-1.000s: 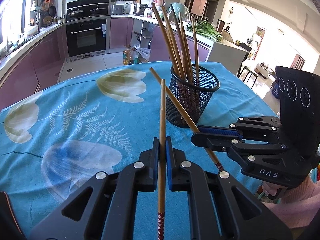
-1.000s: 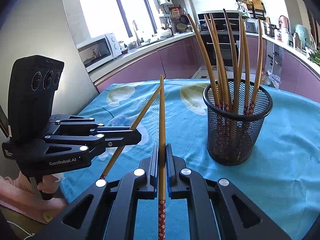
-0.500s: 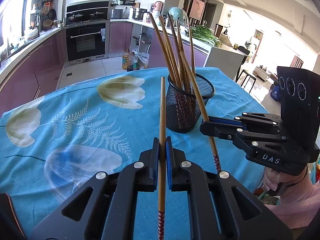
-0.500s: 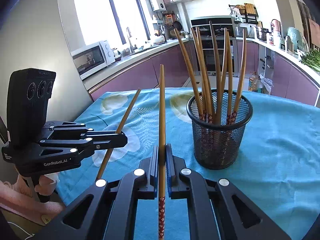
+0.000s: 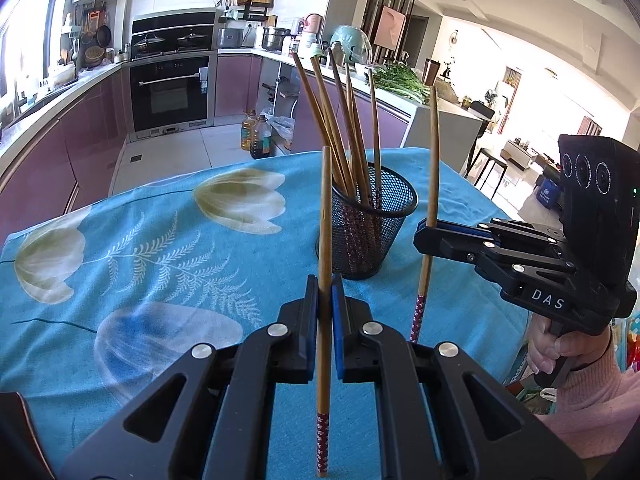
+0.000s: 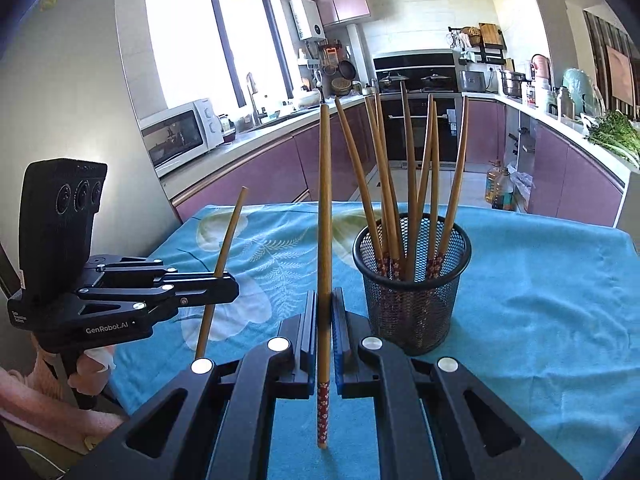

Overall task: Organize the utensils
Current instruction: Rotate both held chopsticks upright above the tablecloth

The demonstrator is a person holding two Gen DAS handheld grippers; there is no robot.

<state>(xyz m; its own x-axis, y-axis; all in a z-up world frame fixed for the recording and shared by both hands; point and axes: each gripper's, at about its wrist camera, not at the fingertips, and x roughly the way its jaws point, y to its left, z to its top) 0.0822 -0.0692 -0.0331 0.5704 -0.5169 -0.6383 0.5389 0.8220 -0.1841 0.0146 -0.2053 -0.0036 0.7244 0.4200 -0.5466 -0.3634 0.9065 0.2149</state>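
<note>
Chopstick (image 5: 325, 240) upright in left fingers (image 5: 308, 300), another (image 6: 325, 220) in right fingers (image 6: 310, 312)

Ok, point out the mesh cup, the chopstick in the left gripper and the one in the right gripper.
mesh cup (image 6: 412, 304), right wrist view, front wall.
left gripper's chopstick (image 5: 325, 216), left wrist view, bare shaft above the gripper.
right gripper's chopstick (image 6: 325, 200), right wrist view, mid shaft.

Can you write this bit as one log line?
left gripper: shut on chopstick | right gripper: shut on chopstick | cup: chopsticks inside
</note>
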